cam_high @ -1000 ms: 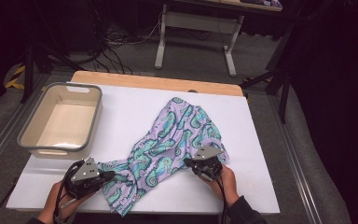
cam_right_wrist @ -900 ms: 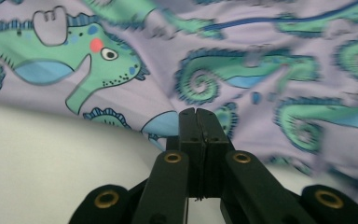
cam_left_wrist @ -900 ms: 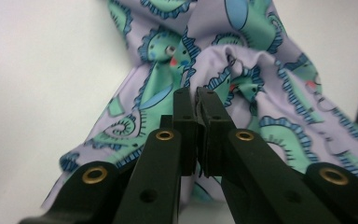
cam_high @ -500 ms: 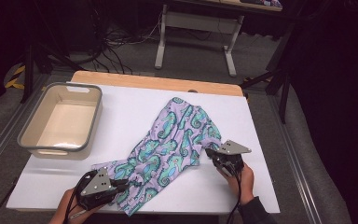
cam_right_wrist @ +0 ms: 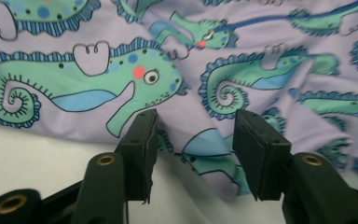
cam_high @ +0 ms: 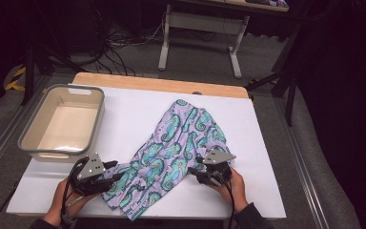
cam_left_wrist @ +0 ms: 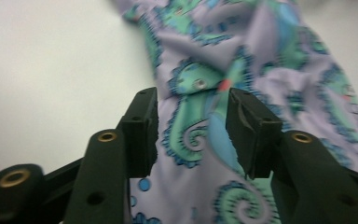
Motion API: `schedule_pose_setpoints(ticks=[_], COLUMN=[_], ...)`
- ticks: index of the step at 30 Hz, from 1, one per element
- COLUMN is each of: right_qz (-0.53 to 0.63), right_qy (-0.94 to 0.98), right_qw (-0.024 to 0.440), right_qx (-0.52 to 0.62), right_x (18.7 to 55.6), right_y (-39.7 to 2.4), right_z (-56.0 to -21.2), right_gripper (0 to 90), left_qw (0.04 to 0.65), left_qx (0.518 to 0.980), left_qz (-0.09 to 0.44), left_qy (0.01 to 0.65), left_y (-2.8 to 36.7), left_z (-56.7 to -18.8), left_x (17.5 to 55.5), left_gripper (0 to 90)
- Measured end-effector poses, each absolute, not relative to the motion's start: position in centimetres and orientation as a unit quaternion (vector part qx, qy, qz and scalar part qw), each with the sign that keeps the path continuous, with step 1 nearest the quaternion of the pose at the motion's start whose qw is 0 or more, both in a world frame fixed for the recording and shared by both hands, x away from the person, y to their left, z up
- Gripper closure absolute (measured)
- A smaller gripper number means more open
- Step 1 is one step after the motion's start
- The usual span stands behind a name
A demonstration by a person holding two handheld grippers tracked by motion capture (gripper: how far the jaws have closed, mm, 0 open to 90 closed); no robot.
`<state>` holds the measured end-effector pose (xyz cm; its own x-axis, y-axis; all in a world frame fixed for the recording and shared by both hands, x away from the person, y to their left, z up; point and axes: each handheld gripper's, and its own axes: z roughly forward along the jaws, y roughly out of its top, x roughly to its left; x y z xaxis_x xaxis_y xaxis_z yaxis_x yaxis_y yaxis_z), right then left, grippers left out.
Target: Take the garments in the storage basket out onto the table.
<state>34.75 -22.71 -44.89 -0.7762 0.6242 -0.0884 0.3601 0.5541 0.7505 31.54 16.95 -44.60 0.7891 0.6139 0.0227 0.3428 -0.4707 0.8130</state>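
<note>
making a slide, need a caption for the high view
Two hand-held grippers, left and right, open at the edges of a seahorse-print cloth beside a grey tub.

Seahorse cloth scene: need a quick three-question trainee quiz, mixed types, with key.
1. True or false: the grey bin holds the seahorse cloth.
2. Which gripper is nearer the bin? A. left gripper B. right gripper
3. What print does the cloth carry?

Key: 1. False; the cloth lies on the white table beside it. 2. A. 3. Green seahorses on lilac. Both grippers' jaws have just been opening, cloth between them, pads not pressing.
</note>
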Motion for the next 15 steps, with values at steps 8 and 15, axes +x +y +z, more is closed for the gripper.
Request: schedule_pose_setpoints(ticks=[8,15], right_qz=[0.359,0.348], right_qy=[0.877,0.878], right_qw=[0.173,0.192], right_qx=[0.268,0.265], right_x=[34.7,34.4], right_y=[-21.9,-22.2], right_z=[-45.6,-45.4], right_gripper=[76.5,86.3], left_qw=[0.379,0.381], left_qx=[0.863,0.865], left_qz=[0.140,0.123], left_qy=[0.305,0.303], left_y=[16.1,16.2], left_z=[-46.7,-46.7], left_x=[33.1,33.1], left_gripper=[54.3,78.9])
